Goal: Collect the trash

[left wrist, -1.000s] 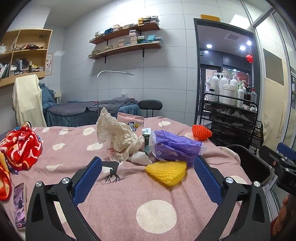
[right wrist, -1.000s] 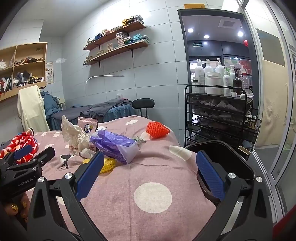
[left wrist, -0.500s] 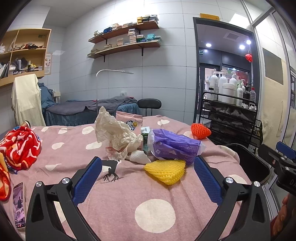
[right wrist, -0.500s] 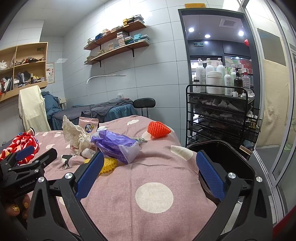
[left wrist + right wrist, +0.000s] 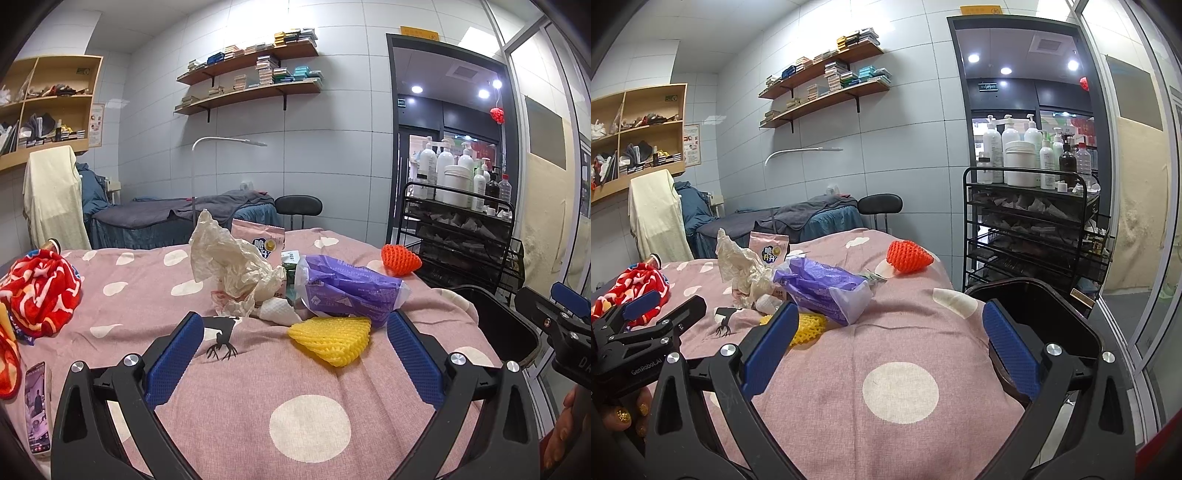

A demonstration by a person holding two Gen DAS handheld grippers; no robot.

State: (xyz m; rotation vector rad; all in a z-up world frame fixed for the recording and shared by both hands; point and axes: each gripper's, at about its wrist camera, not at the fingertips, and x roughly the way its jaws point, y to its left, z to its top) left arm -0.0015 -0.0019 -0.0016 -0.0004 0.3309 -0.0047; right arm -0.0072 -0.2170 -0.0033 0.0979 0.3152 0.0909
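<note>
Little has shifted since the earlier frames: both grippers sit slightly nearer the trash heap, and nothing on the bed has been disturbed.

Left wrist view: the left gripper (image 5: 293,326) hovers above the pink spotted bedspread (image 5: 310,421) with its blue pads spread wide and nothing between them. Taking the purple plastic bag (image 5: 351,288) as landmark, the yellow foam net (image 5: 332,338) lies just in front of it, touching its lower edge. Crumpled cream paper (image 5: 229,264) stands just left of the bag, and a white tissue (image 5: 277,312) lies at the bag's front-left corner. A pink snack pouch (image 5: 262,242) stands upright behind the bag, to its left. The orange foam net (image 5: 400,260) rests behind and right of the bag, apart from it. The black bin (image 5: 491,325) sits right of the bag, off the bed's edge. Far left of the bag lie a red patterned cloth (image 5: 40,291) and a phone (image 5: 37,406). The right gripper's tip (image 5: 554,314) enters at the right border.

Right wrist view: the right gripper (image 5: 888,339) is likewise spread wide and empty, poised over the bedspread (image 5: 901,391). The purple bag (image 5: 827,291) lies ahead and left; the yellow net (image 5: 809,328) shows at its near side, partly hidden by the left pad. The orange net (image 5: 908,256) lies beyond the bag to its right. The bin (image 5: 1045,317) stands right of the bag, partly behind the right pad. The left gripper (image 5: 661,310) appears left of the bag, also spread.
</note>
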